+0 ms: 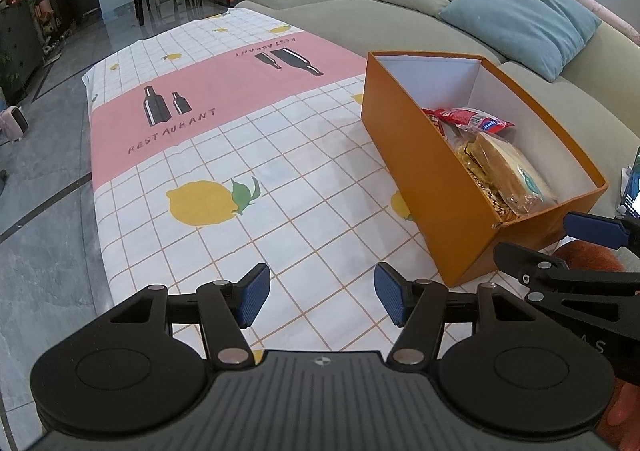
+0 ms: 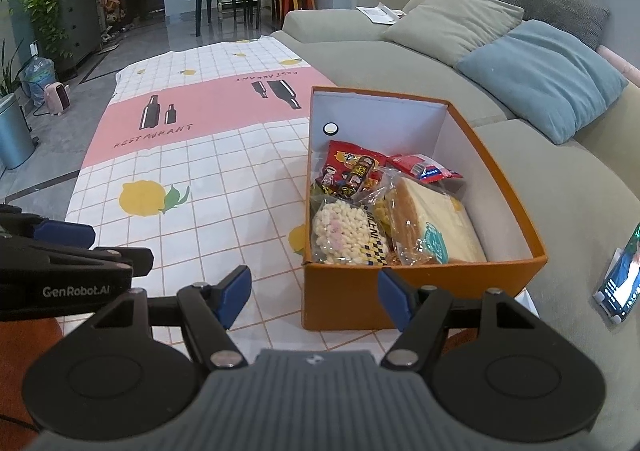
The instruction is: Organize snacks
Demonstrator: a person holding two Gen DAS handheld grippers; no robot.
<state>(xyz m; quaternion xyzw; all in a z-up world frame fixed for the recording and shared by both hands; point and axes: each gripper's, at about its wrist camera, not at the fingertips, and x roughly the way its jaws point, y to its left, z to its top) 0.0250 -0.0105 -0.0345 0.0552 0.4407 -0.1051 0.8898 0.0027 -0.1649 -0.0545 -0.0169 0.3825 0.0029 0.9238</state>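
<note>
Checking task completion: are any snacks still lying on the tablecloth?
No, the tablecloth is bare; the snack packets all sit inside the orange box.

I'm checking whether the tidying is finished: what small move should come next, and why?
Probably just ease both tongs back from the orange box. The bread packet, puffed-snack bag and red packets already lie inside it, no snack shows on the tablecloth, and the left tongs and right tongs stand open, empty.

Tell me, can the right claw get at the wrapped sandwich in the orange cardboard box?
Probably yes. The orange cardboard box is open-topped, the wrapped sandwich lies uncovered on top, and the right claw is open and empty just short of the near wall.
</note>
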